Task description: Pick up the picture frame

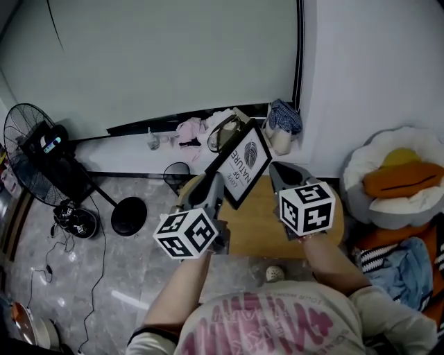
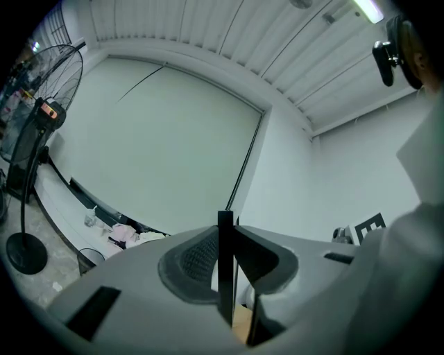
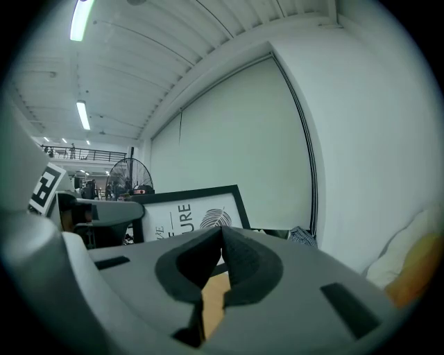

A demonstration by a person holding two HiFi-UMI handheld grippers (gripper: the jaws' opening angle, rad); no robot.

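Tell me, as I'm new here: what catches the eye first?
A black frame, tilted above the wooden table at centre, is clamped by its edge in the left hand-held gripper. The right hand-held gripper is shut just beside it; a fan stands at far left.

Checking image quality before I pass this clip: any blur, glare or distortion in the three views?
Head view: dim, bluish, but sharp; print on the picture frame is readable. Left gripper view: fisheye bending the ceiling slats, dark corners. Right gripper view: same bending, ceiling strip light blown out, no motion blur.
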